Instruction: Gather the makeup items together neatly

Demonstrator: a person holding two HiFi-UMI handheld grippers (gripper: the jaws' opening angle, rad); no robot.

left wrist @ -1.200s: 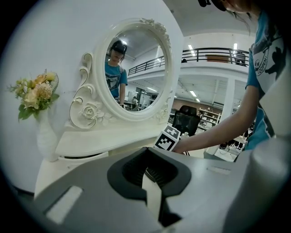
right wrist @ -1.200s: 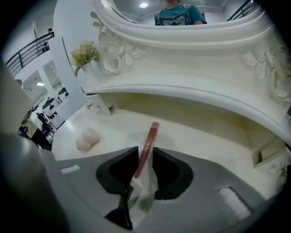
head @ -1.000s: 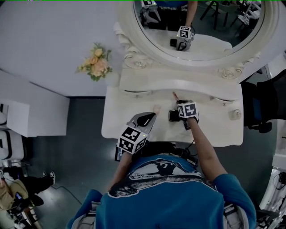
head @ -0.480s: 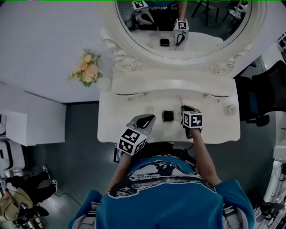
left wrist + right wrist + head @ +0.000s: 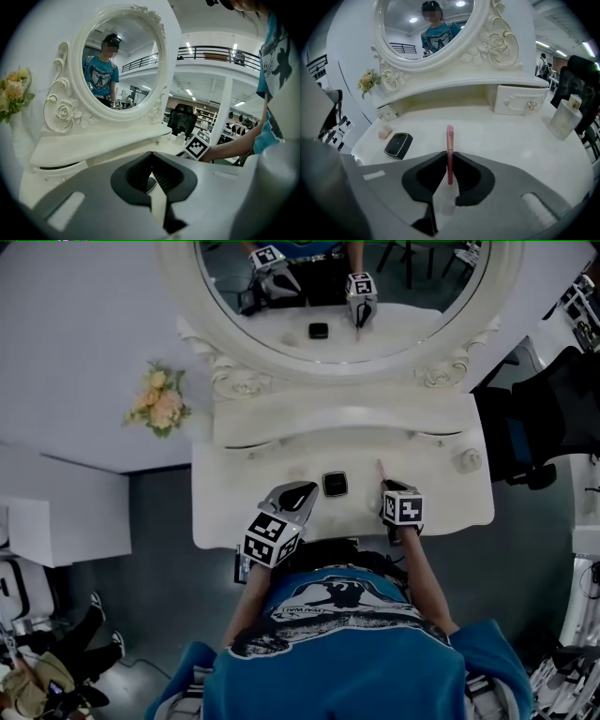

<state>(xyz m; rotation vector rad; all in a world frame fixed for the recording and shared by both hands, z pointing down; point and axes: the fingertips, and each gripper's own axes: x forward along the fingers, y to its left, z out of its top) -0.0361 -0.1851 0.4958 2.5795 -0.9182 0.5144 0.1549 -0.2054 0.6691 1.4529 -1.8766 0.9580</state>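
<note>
A white dressing table (image 5: 225,507) bears an oval mirror (image 5: 422,320) in a carved frame, with a small bunch of flowers (image 5: 156,401) on the wall to its left; in the head view the person's torso hides the table's near edge, and the lettering above the print on the blue shirt is too small to read; the left gripper (image 5: 152,154) hovers at the table's front, its jaws brought together with nothing between them, and its own body blocks most of the table top in its view; the right gripper (image 5: 447,154) has its jaws closed on a thin pink makeup stick (image 5: 450,140), which juts forward past the tips toward the back of the table; what kind of item it is I cannot tell; a pale bottle (image 5: 565,117) stands at the far right, its label unreadable; a black compact (image 5: 398,144) lies mid-table between the grippers, with no legible brand; just beyond it sits a small beige sponge (image 5: 385,131).
</note>
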